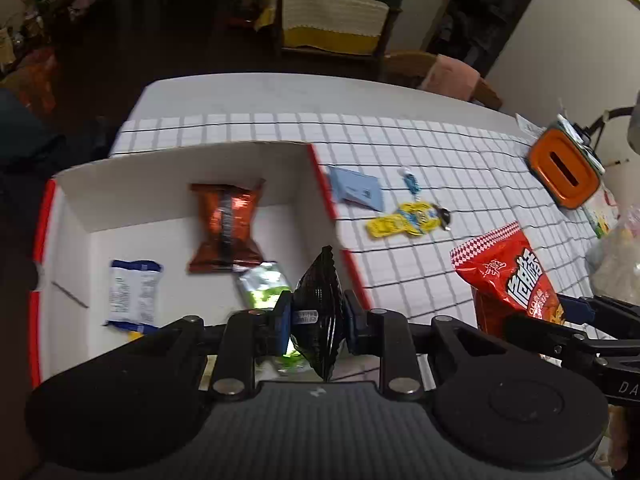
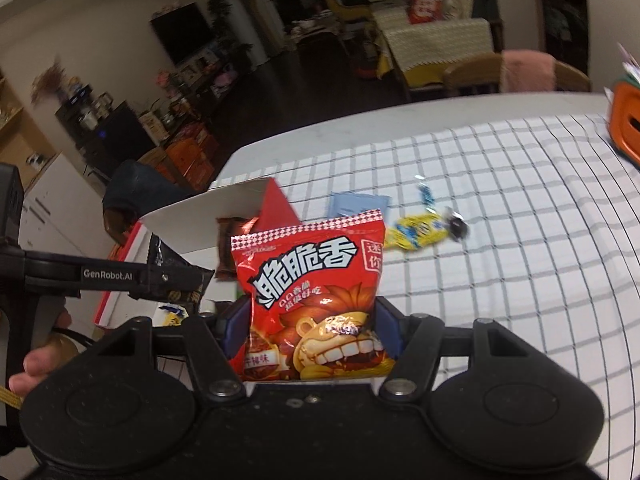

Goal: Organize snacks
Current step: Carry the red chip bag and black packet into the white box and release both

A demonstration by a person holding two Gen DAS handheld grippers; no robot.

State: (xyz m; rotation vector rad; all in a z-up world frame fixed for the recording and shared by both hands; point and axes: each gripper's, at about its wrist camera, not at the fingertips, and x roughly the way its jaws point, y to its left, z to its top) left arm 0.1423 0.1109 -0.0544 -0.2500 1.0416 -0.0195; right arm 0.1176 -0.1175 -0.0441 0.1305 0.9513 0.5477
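Checked tablecloth (image 1: 440, 152) is lying open toward twelve o'clock; left gripper (image 1: 316, 314) is clenching a black packet (image 1: 320, 308) over the white box's (image 1: 280, 160) red edge, right gripper (image 2: 310, 330) is grasping a red snack bag (image 2: 312, 280).

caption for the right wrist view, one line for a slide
Right gripper holds a red snack bag upright above the checked tablecloth, beside the white box.

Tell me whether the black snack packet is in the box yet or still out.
Out: the black snack packet is clamped in the left hand-held gripper, held above the white box near its right wall.
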